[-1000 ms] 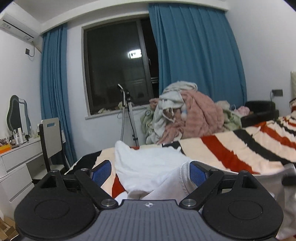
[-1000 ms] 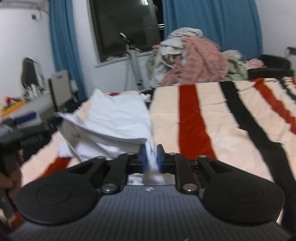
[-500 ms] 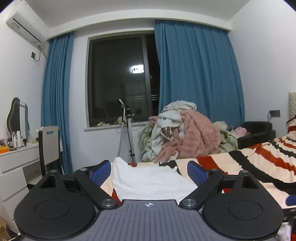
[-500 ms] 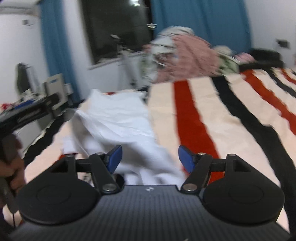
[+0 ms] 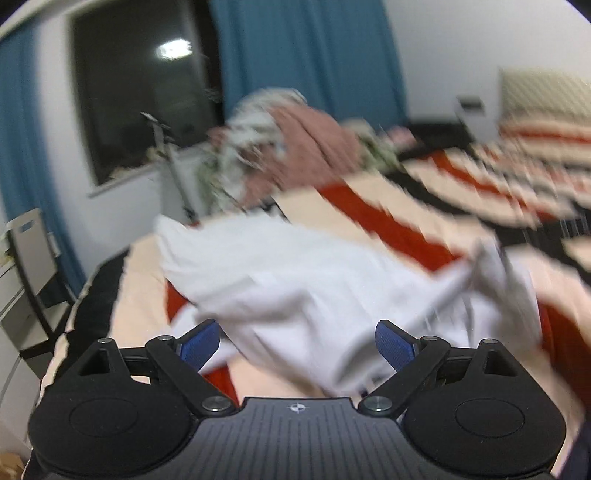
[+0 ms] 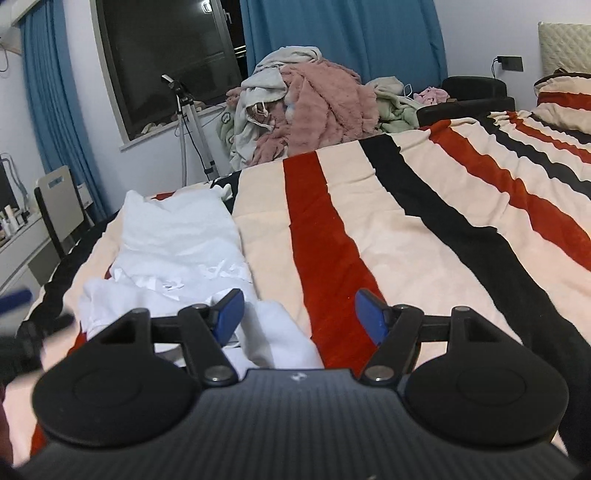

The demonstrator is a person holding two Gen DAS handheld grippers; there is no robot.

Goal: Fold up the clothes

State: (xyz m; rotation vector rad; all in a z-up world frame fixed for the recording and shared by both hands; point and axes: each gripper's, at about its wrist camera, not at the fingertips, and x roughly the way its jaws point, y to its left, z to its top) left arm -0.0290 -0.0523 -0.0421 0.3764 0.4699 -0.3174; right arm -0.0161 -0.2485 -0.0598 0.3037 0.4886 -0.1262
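Both tongs [image 5: 297, 341] [image 6: 299, 314] open over white garment [image 6: 177, 240]

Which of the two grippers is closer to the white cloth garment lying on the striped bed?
Roughly equal. The left gripper hovers open over the white cloth garment; the right gripper stands open at its near edge.

Left wrist view: blurred, low over the bed [image 5: 369, 206], angled down past its own fingers toward the window [image 5: 140, 92]. Right wrist view: sharp, same low downward angle, close above the striped cover. Shared: white garment [image 5: 295, 273] [image 6: 177, 229], clothes pile [image 6: 303, 107], curtains [image 6: 332, 33].
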